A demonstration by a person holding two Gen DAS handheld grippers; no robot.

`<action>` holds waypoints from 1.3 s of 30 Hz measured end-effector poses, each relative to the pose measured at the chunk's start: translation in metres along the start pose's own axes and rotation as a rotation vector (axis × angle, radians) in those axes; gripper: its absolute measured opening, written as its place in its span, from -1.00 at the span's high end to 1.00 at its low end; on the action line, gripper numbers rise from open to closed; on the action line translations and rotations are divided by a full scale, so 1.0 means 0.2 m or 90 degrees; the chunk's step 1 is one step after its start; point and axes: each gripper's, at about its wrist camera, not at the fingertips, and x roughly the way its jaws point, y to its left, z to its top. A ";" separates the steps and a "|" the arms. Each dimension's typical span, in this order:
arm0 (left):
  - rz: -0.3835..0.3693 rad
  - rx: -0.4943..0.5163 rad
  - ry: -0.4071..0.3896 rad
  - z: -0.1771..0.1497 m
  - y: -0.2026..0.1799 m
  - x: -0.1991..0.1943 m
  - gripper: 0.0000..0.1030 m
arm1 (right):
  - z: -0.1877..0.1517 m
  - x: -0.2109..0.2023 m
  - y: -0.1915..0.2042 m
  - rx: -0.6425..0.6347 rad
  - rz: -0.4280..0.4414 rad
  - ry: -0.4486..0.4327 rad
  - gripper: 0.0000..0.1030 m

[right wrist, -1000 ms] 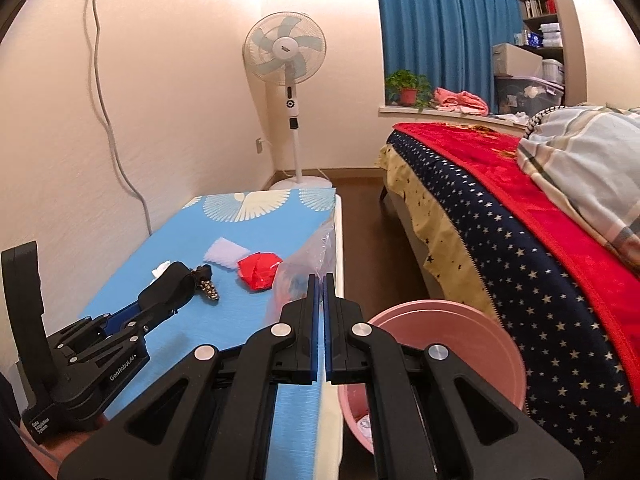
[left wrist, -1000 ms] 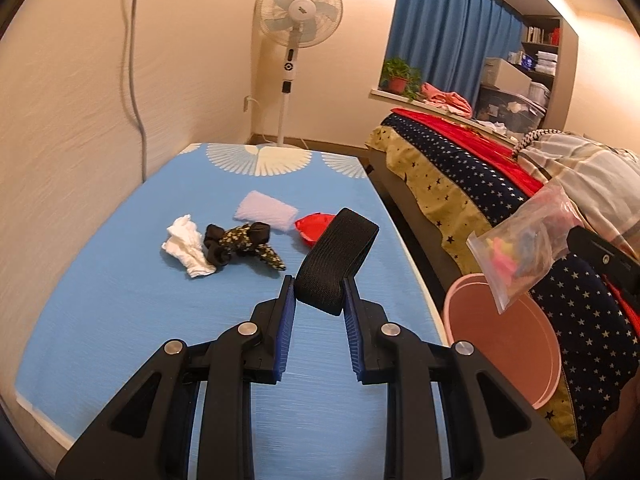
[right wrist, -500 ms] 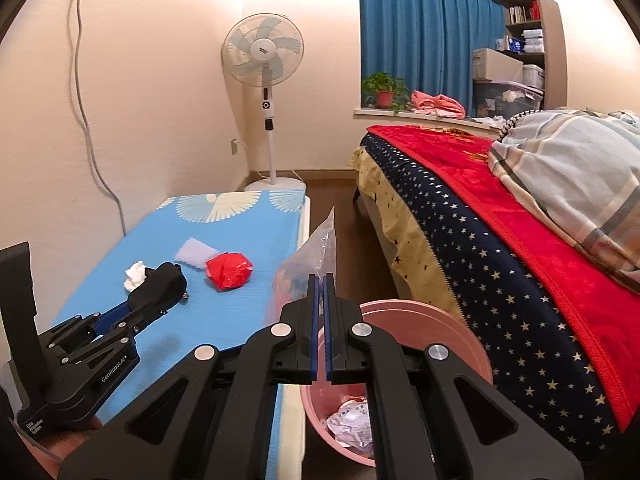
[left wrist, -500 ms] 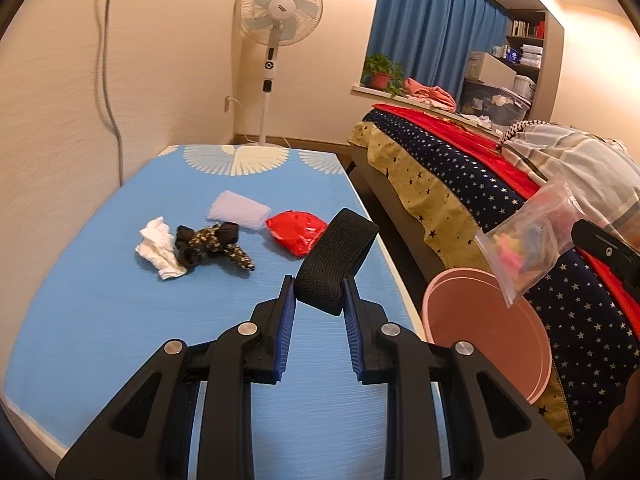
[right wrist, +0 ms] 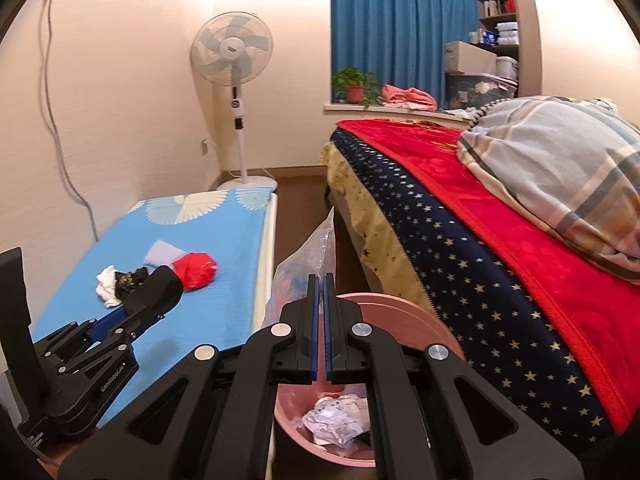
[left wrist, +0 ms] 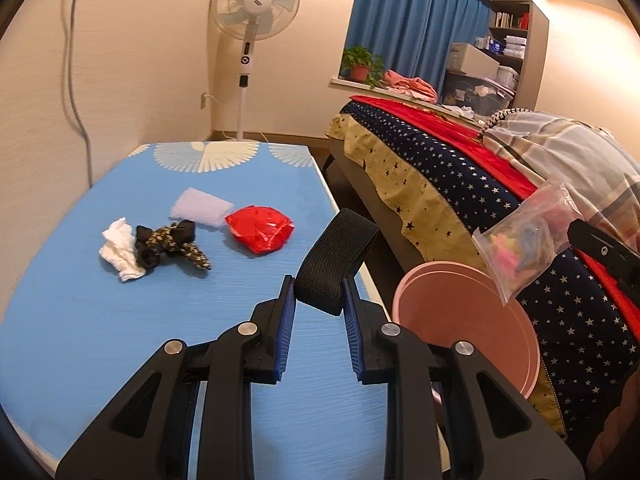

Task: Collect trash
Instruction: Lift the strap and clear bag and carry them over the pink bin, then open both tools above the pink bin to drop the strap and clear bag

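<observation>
We hold a clear plastic bag (left wrist: 524,236) pinched between the closed fingers of our right gripper (right wrist: 319,280), above the pink bin (left wrist: 472,320) beside the bed (right wrist: 460,220). Our left gripper (left wrist: 319,292) clamps a black band (left wrist: 338,256) over the blue table (left wrist: 120,320), where a red wrapper (left wrist: 259,229), white tissue (left wrist: 120,249) and dark cloth (left wrist: 170,242) lie.

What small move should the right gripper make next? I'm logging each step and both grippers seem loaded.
Probably open the right gripper to drop the clear plastic bag: it hangs above the round pink plastic bin, which already holds crumpled trash. The left gripper, clamping a black elastic band, sits over the blue table.
</observation>
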 end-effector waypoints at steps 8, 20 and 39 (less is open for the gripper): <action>-0.034 0.019 0.007 0.00 -0.13 0.06 0.54 | -0.01 0.01 -0.12 0.042 -0.050 0.005 0.96; -0.098 0.051 0.022 -0.02 -0.33 0.17 0.54 | -0.04 0.04 -0.27 0.083 -0.118 0.011 0.95; -0.160 0.083 0.048 -0.05 -0.50 0.28 0.54 | -0.06 0.10 -0.37 0.116 -0.163 0.023 0.89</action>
